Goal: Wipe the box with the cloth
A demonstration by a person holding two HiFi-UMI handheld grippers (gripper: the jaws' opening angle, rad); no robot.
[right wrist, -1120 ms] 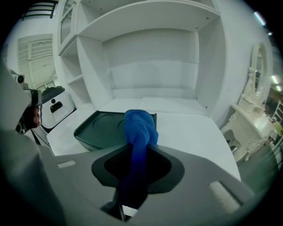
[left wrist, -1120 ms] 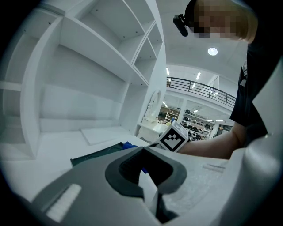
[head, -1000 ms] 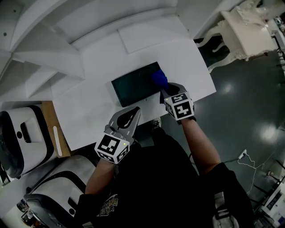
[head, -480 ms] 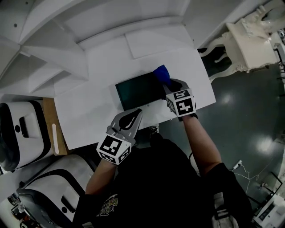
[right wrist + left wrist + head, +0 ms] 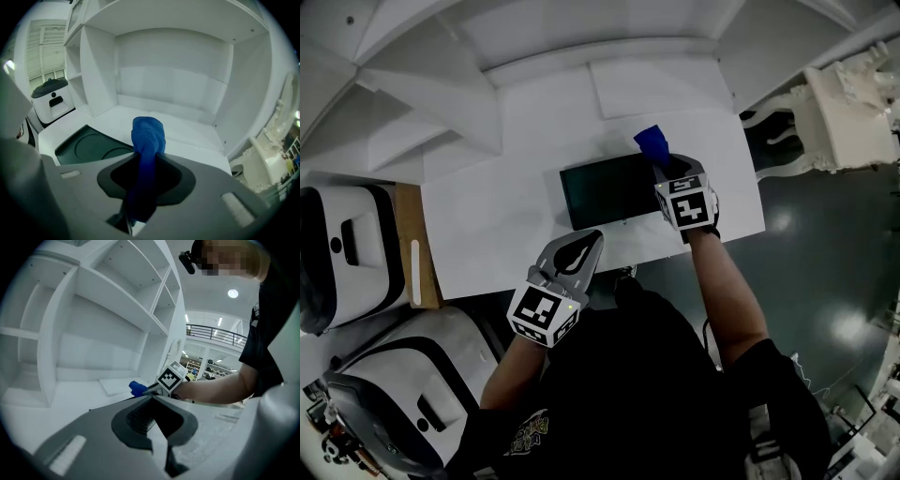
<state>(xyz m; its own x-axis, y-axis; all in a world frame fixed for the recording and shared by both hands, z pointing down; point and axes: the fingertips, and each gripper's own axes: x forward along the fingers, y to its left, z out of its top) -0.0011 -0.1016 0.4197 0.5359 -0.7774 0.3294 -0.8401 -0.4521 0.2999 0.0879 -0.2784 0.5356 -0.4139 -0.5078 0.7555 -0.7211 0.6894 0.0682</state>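
A dark green flat box (image 5: 609, 190) lies on the white table (image 5: 487, 216). My right gripper (image 5: 662, 161) is shut on a blue cloth (image 5: 652, 142), which sticks out just past the box's far right corner. In the right gripper view the cloth (image 5: 148, 138) stands up between the jaws of that gripper (image 5: 140, 187), and the box (image 5: 89, 147) lies lower left of it. My left gripper (image 5: 592, 238) hovers at the table's front edge, near the box's front side, shut and holding nothing. From the left gripper (image 5: 157, 420) view, the cloth (image 5: 137, 388) shows ahead.
White shelving (image 5: 422, 84) rises behind and left of the table. A flat white panel (image 5: 661, 82) lies at the table's back. White and black machines (image 5: 342, 267) stand at the left beside a wooden board (image 5: 405, 234). An ornate white table (image 5: 848, 108) is at the right.
My right gripper has carried the cloth from the box's right part away to its far right corner. The left gripper stays at the table's front edge.
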